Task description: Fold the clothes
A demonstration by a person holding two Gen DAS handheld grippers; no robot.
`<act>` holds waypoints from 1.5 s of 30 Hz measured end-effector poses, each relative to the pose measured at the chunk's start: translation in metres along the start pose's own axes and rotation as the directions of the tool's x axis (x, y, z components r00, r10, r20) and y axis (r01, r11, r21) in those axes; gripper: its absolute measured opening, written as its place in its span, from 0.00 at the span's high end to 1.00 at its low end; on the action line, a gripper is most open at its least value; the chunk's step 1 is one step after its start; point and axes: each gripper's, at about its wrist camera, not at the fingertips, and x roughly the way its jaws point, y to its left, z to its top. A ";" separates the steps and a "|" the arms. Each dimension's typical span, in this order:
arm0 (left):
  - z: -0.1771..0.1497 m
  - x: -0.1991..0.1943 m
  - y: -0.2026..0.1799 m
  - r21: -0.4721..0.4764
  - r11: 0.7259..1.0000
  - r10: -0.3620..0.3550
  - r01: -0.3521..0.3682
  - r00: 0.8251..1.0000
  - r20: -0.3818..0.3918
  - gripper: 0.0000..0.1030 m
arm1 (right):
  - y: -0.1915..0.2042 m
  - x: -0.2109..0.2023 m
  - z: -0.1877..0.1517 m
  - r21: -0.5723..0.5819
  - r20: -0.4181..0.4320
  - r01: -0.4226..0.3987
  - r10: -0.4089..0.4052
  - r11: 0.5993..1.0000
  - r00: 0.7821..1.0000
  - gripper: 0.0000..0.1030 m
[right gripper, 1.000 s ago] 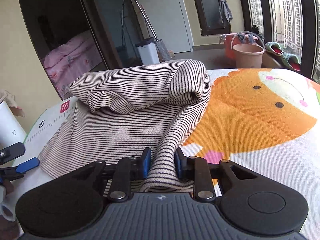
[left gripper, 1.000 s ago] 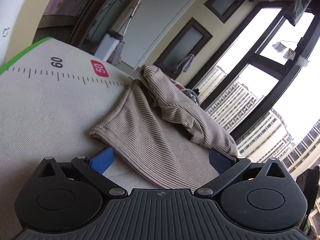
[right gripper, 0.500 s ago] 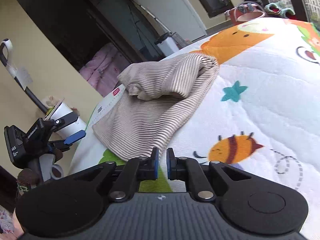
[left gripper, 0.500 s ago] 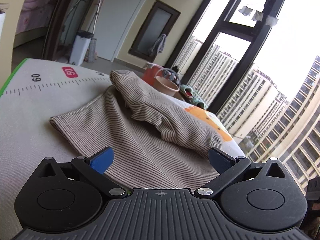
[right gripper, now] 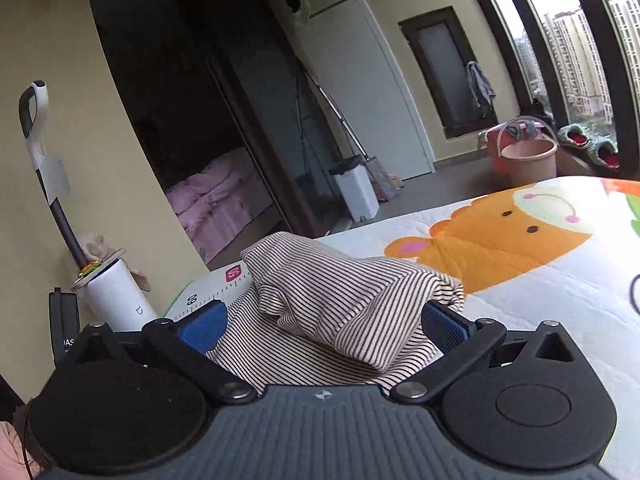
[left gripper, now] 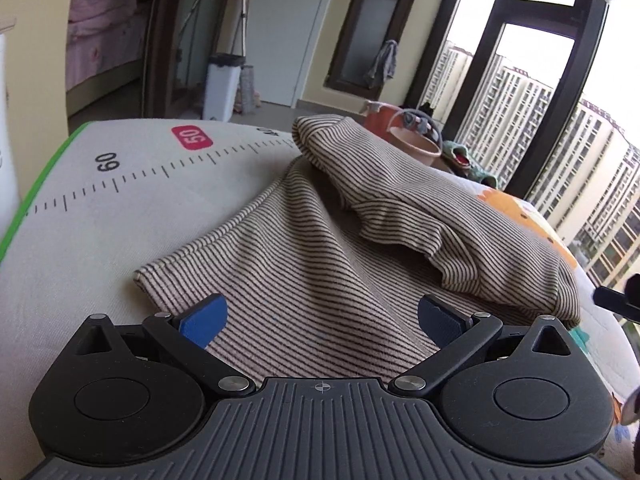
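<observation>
A beige garment with thin dark stripes (left gripper: pixel 320 264) lies partly folded on the printed play mat (left gripper: pixel 120 216), with a bunched fold on top (left gripper: pixel 420 208). My left gripper (left gripper: pixel 322 316) is open and empty, its blue pads straddling the garment's near edge just above the cloth. In the right wrist view the same garment (right gripper: pixel 344 300) sits between the open jaws of my right gripper (right gripper: pixel 324 326), which holds nothing. The tip of the right gripper shows at the left view's right edge (left gripper: pixel 616 304).
The mat carries a ruler print with a red 50 mark (left gripper: pixel 192 138) and an orange cartoon figure (right gripper: pixel 500 240). A white cylinder (right gripper: pixel 120 300) and a vacuum handle (right gripper: pixel 36 120) stand beside the mat. A pink bucket (right gripper: pixel 528 160) sits on the floor by the window.
My right gripper has let go of the garment's edge and opened, then moved over the folded bundle. My left gripper stayed open and swung to face the garment more squarely.
</observation>
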 end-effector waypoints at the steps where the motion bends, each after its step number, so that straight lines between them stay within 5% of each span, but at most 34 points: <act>1: 0.000 0.003 -0.002 0.004 1.000 -0.023 0.023 1.000 -0.012 0.00 | 0.000 0.010 0.000 -0.007 -0.004 -0.019 0.019 1.000 1.000 0.00; 9: 0.002 0.020 -0.021 0.084 0.995 0.051 -0.047 0.998 -0.044 0.00 | 0.001 0.089 -0.004 -0.062 -0.044 -0.174 0.171 0.983 0.984 0.00; 14: 0.002 0.030 -0.046 0.247 0.958 0.171 -0.142 0.980 -0.100 0.00 | -0.025 0.089 -0.005 0.096 0.023 -0.295 0.294 0.951 0.955 0.00; 20: 0.011 0.025 -0.034 0.188 0.977 0.131 -0.104 0.982 -0.136 0.02 | -0.036 0.087 -0.007 0.171 0.055 -0.337 0.333 0.926 0.941 0.00; 21: 0.012 0.024 -0.033 0.182 0.977 0.133 -0.108 0.983 -0.129 0.06 | -0.035 0.086 -0.007 0.163 0.054 -0.333 0.329 0.929 0.943 0.00; 23: 0.012 0.019 -0.035 0.227 0.965 0.153 -0.128 0.984 -0.096 0.51 | -0.034 0.086 -0.007 0.156 0.053 -0.329 0.325 0.931 0.944 0.00; 25: 0.014 0.014 -0.033 0.206 0.975 0.108 -0.083 0.988 -0.109 0.69 | -0.034 0.086 -0.006 0.160 0.054 -0.331 0.327 0.930 0.944 0.00; 30: 0.006 0.002 -0.038 0.199 0.980 0.036 -0.009 0.991 -0.130 0.83 | -0.032 0.087 -0.003 0.164 0.054 -0.331 0.327 0.929 0.944 0.00; 39: -0.026 -0.043 -0.062 0.211 0.964 -0.141 0.165 0.982 -0.127 0.71 | -0.036 0.086 0.003 0.171 0.049 -0.331 0.328 0.928 0.944 0.00; 41: -0.025 -0.053 -0.071 0.248 0.955 -0.154 0.162 0.987 -0.051 0.29 | -0.036 0.086 0.005 0.168 0.038 -0.329 0.327 0.929 0.944 0.00; 43: -0.025 -0.057 -0.081 0.315 0.940 -0.152 0.135 0.988 0.031 0.05 | -0.022 0.084 0.012 0.080 -0.018 -0.288 0.290 0.954 0.957 0.00; 45: -0.024 -0.044 -0.085 0.334 0.937 -0.127 0.104 0.991 0.047 0.06 | -0.002 0.081 0.018 -0.037 -0.077 -0.246 0.243 0.969 0.967 0.00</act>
